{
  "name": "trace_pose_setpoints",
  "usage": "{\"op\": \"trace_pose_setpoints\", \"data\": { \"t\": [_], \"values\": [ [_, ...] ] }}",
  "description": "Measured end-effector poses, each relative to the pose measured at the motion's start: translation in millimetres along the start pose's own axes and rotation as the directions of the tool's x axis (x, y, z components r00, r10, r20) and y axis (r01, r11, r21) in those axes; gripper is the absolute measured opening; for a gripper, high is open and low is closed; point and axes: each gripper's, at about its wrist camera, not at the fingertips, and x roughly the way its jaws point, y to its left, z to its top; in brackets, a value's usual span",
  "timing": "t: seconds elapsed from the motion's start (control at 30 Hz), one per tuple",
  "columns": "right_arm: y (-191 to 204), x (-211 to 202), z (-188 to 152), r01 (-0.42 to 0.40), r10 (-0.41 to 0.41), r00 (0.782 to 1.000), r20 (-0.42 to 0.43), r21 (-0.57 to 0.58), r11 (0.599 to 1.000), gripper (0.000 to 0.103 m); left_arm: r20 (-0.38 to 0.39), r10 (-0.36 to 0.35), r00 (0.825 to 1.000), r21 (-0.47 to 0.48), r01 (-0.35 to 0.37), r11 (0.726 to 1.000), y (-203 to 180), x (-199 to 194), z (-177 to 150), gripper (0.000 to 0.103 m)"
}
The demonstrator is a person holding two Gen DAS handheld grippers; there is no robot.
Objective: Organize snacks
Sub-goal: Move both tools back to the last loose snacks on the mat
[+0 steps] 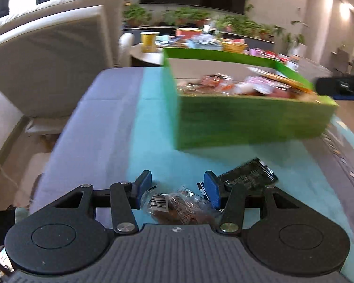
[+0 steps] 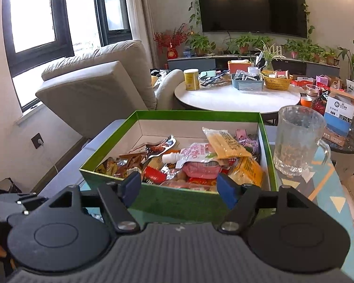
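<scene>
While our left gripper (image 1: 178, 189) hangs low over the tabletop (image 1: 111, 122), jaws apart, a clear-wrapped snack (image 1: 177, 206) lies between them (whether the pads touch it we cannot tell); a dark packet (image 1: 249, 176) lies just beside; our right gripper (image 2: 177, 187) stands apart and empty before the green box (image 2: 177, 202) of snacks; a glass mug (image 2: 297, 139) stands near.

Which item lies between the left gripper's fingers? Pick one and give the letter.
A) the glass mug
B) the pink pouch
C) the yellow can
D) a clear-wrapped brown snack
D: in the left wrist view, the clear-wrapped brown snack with a barcode lies on the teal cloth between the open fingers of the left gripper; a black packet lies off to the side.
</scene>
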Motion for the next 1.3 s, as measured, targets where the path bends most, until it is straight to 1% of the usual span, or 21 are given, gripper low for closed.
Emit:
{"op": "trace_pose_setpoints", "data": {
  "t": [0.1,0.2,0.27,0.33,0.5,0.6,0.67,0.73,0.77,0.87,0.93,1.0,1.07,1.17,1.23,1.3],
  "values": [
    [2,-3,-6,-0.006,0.007,1.0,-0.01,0.002,1.0,0.061,-0.007,-0.051,0.999,0.025,0.051,0.998,-19,-6,-4,0.046],
    [3,-8,-13,-0.01,0.01,1.0,-0.019,0.0,1.0,0.061,-0.025,-0.117,0.993,0.046,0.118,0.992,-37,-11,-7,0.046],
    [2,-11,-18,-0.008,0.008,1.0,-0.027,-0.002,1.0,0.061,-0.043,-0.16,0.986,0.05,0.162,0.986,-43,-15,-9,0.046],
    [2,-14,-22,-0.005,0.005,0.999,-0.035,-0.003,1.0,0.061,-0.045,-0.178,0.983,0.039,0.18,0.983,-43,-19,-7,0.046],
    [0,-21,-35,-0.031,0.031,0.998,-0.063,0.0,1.0,0.061,0.017,-0.149,0.989,0.001,0.149,0.989,-26,-35,3,0.046],
    [7,-26,-43,-0.069,0.067,0.995,-0.08,-0.019,0.997,0.061,0.035,-0.103,0.994,-0.013,0.103,0.995,-14,-37,8,0.046],
    [15,-31,-49,-0.114,0.112,0.989,-0.097,-0.022,0.993,0.061,0.038,-0.07,0.997,-0.032,0.072,0.997,-7,-36,11,0.046],
    [26,-35,-57,-0.179,0.177,0.976,-0.124,-0.005,0.984,0.061,0.037,-0.063,0.997,-0.055,0.065,0.996,-2,-34,15,0.046],
    [35,-35,-61,-0.214,0.211,0.966,-0.148,-0.007,0.977,0.061,0.036,-0.062,0.997,-0.059,0.064,0.996,-1,-32,17,0.046],
    [69,-34,-73,-0.288,0.262,0.94,-0.216,-0.094,0.953,0.061,0.041,-0.046,0.998,-0.053,0.048,0.997,0,-33,15,0.046],
    [88,-32,-79,-0.325,0.287,0.928,-0.236,-0.139,0.935,0.061,0.04,-0.039,0.998,-0.053,0.042,0.998,1,-34,14,0.046],
    [99,-24,-79,-0.338,0.297,0.922,-0.249,-0.14,0.931,0.061,0.038,-0.039,0.999,-0.061,0.041,0.997,3,-35,14,0.046],
    [101,-13,-77,-0.338,0.301,0.917,-0.263,-0.108,0.935,0.061,0.041,-0.035,0.999,-0.063,0.037,0.997,5,-38,12,0.046],
    [94,5,-72,-0.317,0.302,0.911,-0.28,-0.012,0.948,0.061,0.042,-0.03,0.999,-0.06,0.032,0.998,6,-40,13,0.046],
    [86,13,-72,-0.318,0.318,0.905,-0.282,0.046,0.947,0.061,0.042,-0.027,0.999,-0.059,0.029,0.998,6,-39,13,0.046],
    [85,11,-71,-0.305,0.299,0.913,-0.279,0.023,0.952,0.06,0.039,-0.03,0.999,-0.061,0.033,0.998,5,-39,13,0.046]
  ]
}}
